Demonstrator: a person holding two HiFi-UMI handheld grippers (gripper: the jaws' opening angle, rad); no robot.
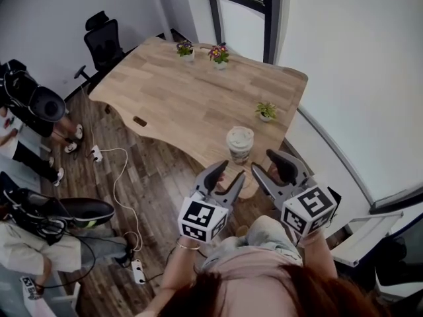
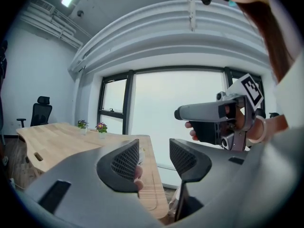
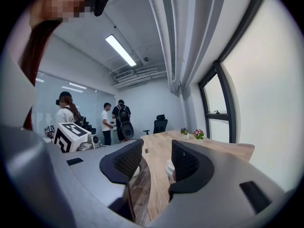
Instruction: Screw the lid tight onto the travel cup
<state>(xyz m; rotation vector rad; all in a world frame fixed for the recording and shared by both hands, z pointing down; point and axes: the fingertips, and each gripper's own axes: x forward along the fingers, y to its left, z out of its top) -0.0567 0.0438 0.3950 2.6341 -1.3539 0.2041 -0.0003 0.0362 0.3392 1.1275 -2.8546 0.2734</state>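
Observation:
The travel cup (image 1: pixel 239 142) stands upright near the front edge of the wooden table (image 1: pixel 192 98), pale, with its lid sitting on top. My left gripper (image 1: pixel 228 176) hovers just in front of the cup and a little to the left, open and empty. My right gripper (image 1: pixel 269 166) is beside it on the right, also open and empty. In the left gripper view the jaws (image 2: pixel 154 158) stand apart and a sliver of the cup (image 2: pixel 139 155) shows behind the left jaw. From the right gripper (image 3: pixel 154 161) the cup (image 3: pixel 169 168) is partly hidden by the right jaw.
Three small potted plants (image 1: pixel 219 53) stand on the table, one (image 1: pixel 266 111) close behind the cup. A small dark object (image 1: pixel 139 121) lies at the table's left edge. An office chair (image 1: pixel 102 41), people (image 1: pixel 26 104) and a power strip with cables (image 1: pixel 137 269) are to the left.

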